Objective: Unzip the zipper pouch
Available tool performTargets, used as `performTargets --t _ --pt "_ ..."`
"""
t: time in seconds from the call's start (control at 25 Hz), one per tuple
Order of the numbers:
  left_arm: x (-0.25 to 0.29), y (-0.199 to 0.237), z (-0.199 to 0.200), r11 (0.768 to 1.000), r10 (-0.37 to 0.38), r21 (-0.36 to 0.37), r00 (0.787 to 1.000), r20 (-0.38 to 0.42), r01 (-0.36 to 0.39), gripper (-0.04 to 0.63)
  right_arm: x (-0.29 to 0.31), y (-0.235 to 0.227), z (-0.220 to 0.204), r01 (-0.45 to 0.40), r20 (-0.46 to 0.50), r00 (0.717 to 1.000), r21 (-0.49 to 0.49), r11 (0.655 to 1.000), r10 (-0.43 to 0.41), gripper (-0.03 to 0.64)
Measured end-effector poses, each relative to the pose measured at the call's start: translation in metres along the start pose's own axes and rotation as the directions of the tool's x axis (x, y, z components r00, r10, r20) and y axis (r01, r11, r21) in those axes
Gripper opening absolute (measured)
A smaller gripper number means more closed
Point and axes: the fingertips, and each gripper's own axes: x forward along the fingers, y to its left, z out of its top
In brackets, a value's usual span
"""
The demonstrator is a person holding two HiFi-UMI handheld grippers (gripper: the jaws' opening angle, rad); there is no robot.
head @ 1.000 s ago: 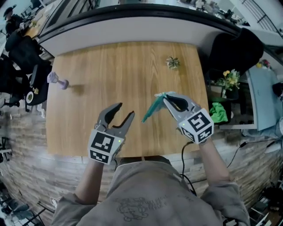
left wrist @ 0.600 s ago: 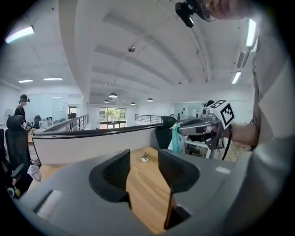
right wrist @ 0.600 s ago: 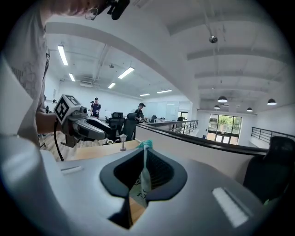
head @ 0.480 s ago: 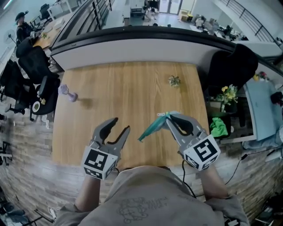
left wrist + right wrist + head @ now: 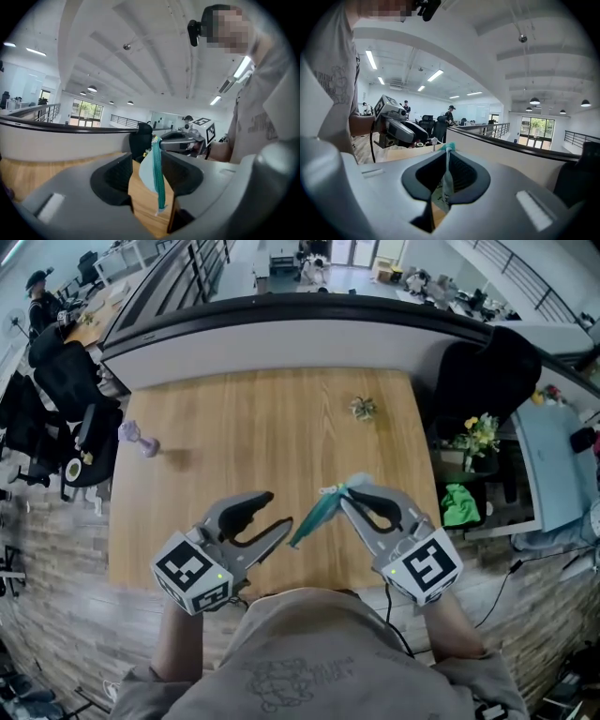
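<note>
- The right gripper (image 5: pixel 446 149) has its jaws pressed together on the top edge of the teal zipper pouch (image 5: pixel 315 512), which hangs from them in the air above the near part of the wooden table (image 5: pixel 262 427).
- The pouch slants down toward the person's left, and its lower end reaches the tips of the left gripper (image 5: pixel 279 510).
- The left gripper's jaws stand apart and grip nothing (its own view shows the pouch's teal edge hanging in the gap, with space on both sides).
- Both grippers are held above the table's near edge, close in front of the person's chest.
- On the far part of the table lie a small purple object (image 5: pixel 137 439) near the left edge and a small greenish sprig (image 5: pixel 363 408) toward the right, both well apart from the pouch.
- A black chair (image 5: pixel 487 367) stands just off the table's right side.
</note>
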Motion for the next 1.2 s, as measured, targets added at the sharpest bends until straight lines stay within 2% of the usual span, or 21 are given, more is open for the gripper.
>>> performTargets --t 0.12,0.36,0.6,0.88,0.96,1.12,1.2 --pt "0.009 -0.01 0.004 0.999 -0.051 0.007 0.999 -0.011 0.051 0.186 -0.001 0.009 -0.001 -0.028 -0.003 1.0 -0.047 0.998 0.028 0.031" --pt "0.019 -0.035 0.001 0.987 -0.158 -0.03 0.987 -0.029 0.157 0.193 -0.001 0.033 -0.005 -0.097 -0.012 0.995 -0.149 0.984 0.096 0.032" --pt "0.027 -0.045 -0.012 0.979 -0.198 -0.058 0.979 -0.055 0.195 0.179 -0.004 0.051 -0.012 -0.165 -0.025 0.986 -0.261 0.951 0.164 0.032" --pt "0.029 -0.048 -0.023 0.97 -0.223 -0.114 0.973 -0.067 0.214 0.121 -0.005 0.056 -0.015 -0.184 -0.012 0.982 -0.233 0.955 0.187 0.032" --pt "0.029 -0.048 -0.025 0.968 -0.226 -0.128 0.972 -0.065 0.217 0.048 -0.004 0.056 -0.017 -0.188 -0.011 0.982 -0.227 0.956 0.191 0.032" --pt "0.031 -0.047 -0.028 0.964 -0.225 -0.159 0.973 -0.057 0.213 0.044 -0.003 0.052 -0.024 -0.195 -0.013 0.98 -0.198 0.961 0.196 0.031" --pt "0.034 -0.048 -0.029 0.963 -0.228 -0.164 0.972 -0.059 0.216 0.043 -0.004 0.05 -0.024 -0.195 -0.004 0.981 -0.153 0.969 0.196 0.031"
